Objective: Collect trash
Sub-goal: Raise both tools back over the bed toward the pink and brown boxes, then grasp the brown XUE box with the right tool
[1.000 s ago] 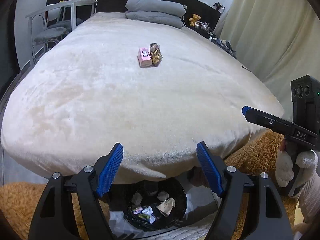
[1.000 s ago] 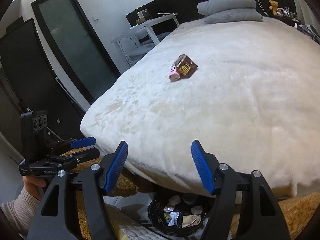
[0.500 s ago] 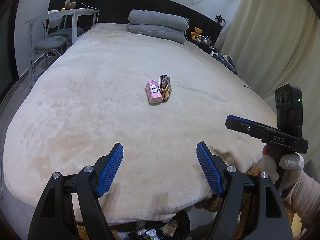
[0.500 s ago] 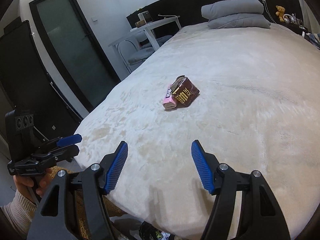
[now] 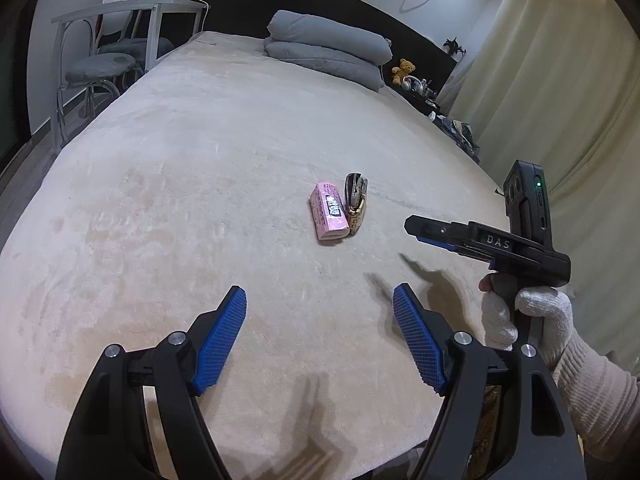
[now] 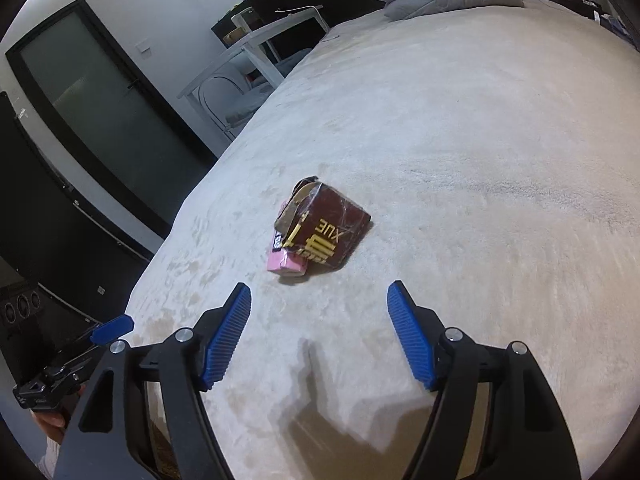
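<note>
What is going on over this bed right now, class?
A person holds a two-finger tool in each hand over a bed, clearing trash. Two pieces lie side by side in the middle of the blanket: a pink packet and a crumpled brown packet. Neither is picked up yet. The left tool is open and empty. The right tool points at the packets, its jaws opening with nothing between them.
</note>
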A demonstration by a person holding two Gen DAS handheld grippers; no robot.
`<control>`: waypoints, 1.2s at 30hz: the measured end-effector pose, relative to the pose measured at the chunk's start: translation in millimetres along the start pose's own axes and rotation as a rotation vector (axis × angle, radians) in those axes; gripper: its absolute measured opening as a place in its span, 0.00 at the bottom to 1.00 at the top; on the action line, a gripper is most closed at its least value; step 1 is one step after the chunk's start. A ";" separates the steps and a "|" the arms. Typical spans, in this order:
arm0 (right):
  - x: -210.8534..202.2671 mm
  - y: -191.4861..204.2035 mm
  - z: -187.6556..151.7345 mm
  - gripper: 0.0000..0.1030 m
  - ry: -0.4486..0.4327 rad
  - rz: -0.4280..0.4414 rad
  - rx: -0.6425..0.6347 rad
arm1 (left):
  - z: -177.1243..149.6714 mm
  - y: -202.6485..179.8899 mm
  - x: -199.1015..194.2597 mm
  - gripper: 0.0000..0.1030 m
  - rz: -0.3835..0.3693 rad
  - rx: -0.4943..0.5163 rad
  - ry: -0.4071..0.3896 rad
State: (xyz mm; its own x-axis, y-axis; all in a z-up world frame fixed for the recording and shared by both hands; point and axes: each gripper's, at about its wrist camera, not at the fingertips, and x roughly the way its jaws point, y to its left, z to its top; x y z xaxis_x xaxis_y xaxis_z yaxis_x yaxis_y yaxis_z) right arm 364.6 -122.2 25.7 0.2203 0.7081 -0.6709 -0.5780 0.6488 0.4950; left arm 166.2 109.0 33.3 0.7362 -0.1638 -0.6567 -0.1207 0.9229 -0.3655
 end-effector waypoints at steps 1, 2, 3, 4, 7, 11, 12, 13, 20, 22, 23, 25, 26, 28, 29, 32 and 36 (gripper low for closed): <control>5.1 -2.4 4.6 0.69 0.002 0.006 0.010 | 1.6 2.0 1.2 0.72 -0.001 -0.006 -0.001; 9.0 -4.3 7.5 0.69 0.004 0.010 0.019 | 3.3 4.3 2.5 0.72 -0.003 -0.012 0.000; 13.1 -6.4 10.3 0.69 0.007 0.015 0.031 | 4.8 6.4 3.5 0.72 -0.005 -0.018 -0.001; 18.2 -8.1 12.9 0.69 0.012 0.024 0.042 | 5.8 8.2 3.5 0.72 -0.007 -0.021 -0.002; 30.9 -10.0 17.4 0.69 0.033 0.046 0.067 | 10.0 12.9 6.6 0.72 -0.002 -0.025 -0.004; 46.3 -17.6 22.1 0.74 0.051 0.068 0.115 | 13.4 18.0 11.3 0.72 0.004 -0.029 0.000; 48.8 -18.7 23.4 0.74 0.052 0.070 0.124 | 14.0 19.4 12.3 0.72 0.006 -0.030 0.001; 51.0 -19.6 24.7 0.74 0.049 0.074 0.127 | 14.4 20.5 12.9 0.72 0.012 -0.028 0.000; 65.5 -27.3 30.5 0.77 0.053 0.125 0.183 | 10.1 21.8 13.9 0.72 0.026 -0.021 0.004; 66.7 -28.8 31.1 0.77 0.053 0.161 0.206 | 8.5 20.3 16.0 0.72 0.028 -0.017 0.013; 67.3 -29.0 31.2 0.77 0.056 0.181 0.217 | 7.4 19.1 16.9 0.72 0.028 -0.013 0.017; 69.6 -29.5 31.8 0.77 0.063 0.188 0.227 | 6.2 17.5 18.4 0.72 0.030 -0.004 0.022; 69.5 -29.0 31.4 0.77 0.064 0.184 0.228 | 5.0 16.6 19.1 0.72 0.031 -0.002 0.025; 69.1 -27.0 31.0 0.77 0.061 0.168 0.220 | 2.2 15.7 19.5 0.72 0.036 -0.001 0.027; 68.0 -24.2 31.0 0.76 0.057 0.161 0.208 | 0.6 14.6 20.5 0.72 0.037 0.002 0.030; 70.2 -19.7 31.8 0.62 0.073 0.135 0.190 | -3.6 8.8 23.7 0.72 0.046 0.023 0.042; 65.8 -18.0 29.4 0.62 0.066 0.130 0.186 | -5.1 1.7 26.7 0.72 0.050 0.042 0.045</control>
State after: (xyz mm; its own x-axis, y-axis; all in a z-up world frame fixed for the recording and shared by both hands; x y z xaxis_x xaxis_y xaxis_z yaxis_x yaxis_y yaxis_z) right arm 412.7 -79.1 -11.1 0.0977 0.7735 -0.6262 -0.4423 0.5974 0.6689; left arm 182.2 104.5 11.8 0.6989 -0.1320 -0.7029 -0.1275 0.9441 -0.3041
